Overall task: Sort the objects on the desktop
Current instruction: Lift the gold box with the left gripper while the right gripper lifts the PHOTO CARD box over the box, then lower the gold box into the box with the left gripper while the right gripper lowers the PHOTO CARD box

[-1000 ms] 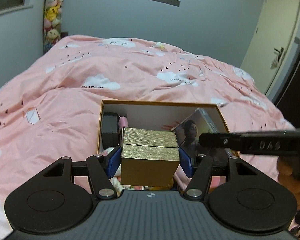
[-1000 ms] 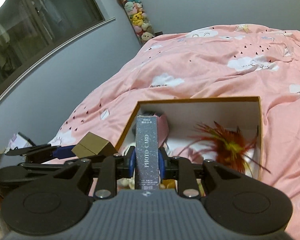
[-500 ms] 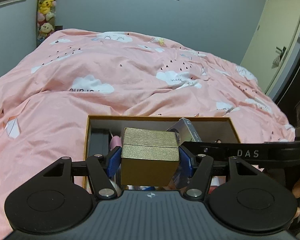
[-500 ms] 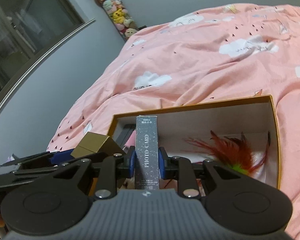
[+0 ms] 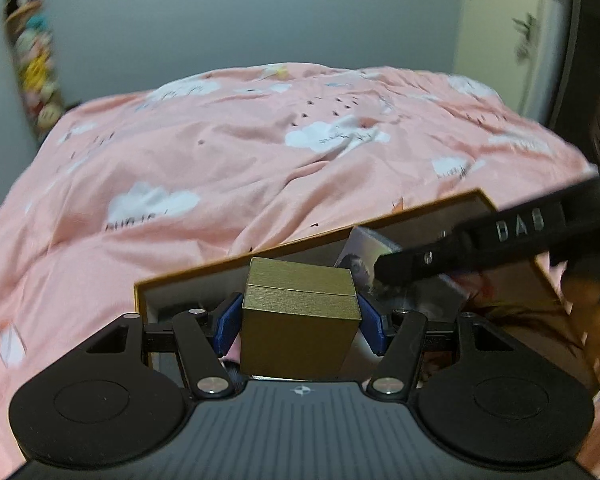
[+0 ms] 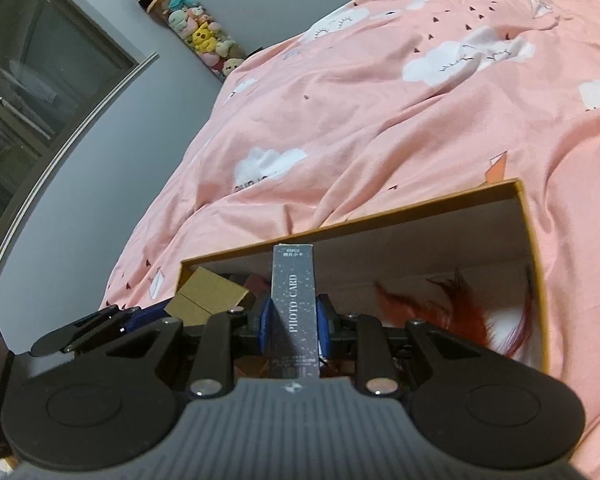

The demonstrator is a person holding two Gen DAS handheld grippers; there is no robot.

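My left gripper [image 5: 299, 322] is shut on a gold cube-shaped box [image 5: 298, 320], its blue pads pressing both sides. The right gripper [image 6: 293, 320] is shut on a tall grey PHOTO CARD box [image 6: 293, 308], held upright. Both hang over the near edge of an open orange-rimmed storage box [image 6: 524, 216] lying on the pink bed. In the left wrist view the right gripper's finger [image 5: 480, 244] crosses from the right, with the card box [image 5: 364, 256] beside it. In the right wrist view the gold box [image 6: 208, 294] shows at the left. Red feathers [image 6: 468, 312] lie inside the storage box.
A pink quilt with white clouds [image 6: 400, 112] covers the bed around the box. A column of plush toys [image 6: 196, 32] hangs on the grey wall by a window [image 6: 32, 92]. A door [image 5: 500, 40] stands at the right. A person's fingers [image 5: 592, 312] grip the right tool.
Both grippers have moved forward and down toward the storage box and rolled, so the box and bed now look tilted. Each keeps its hold on its item.
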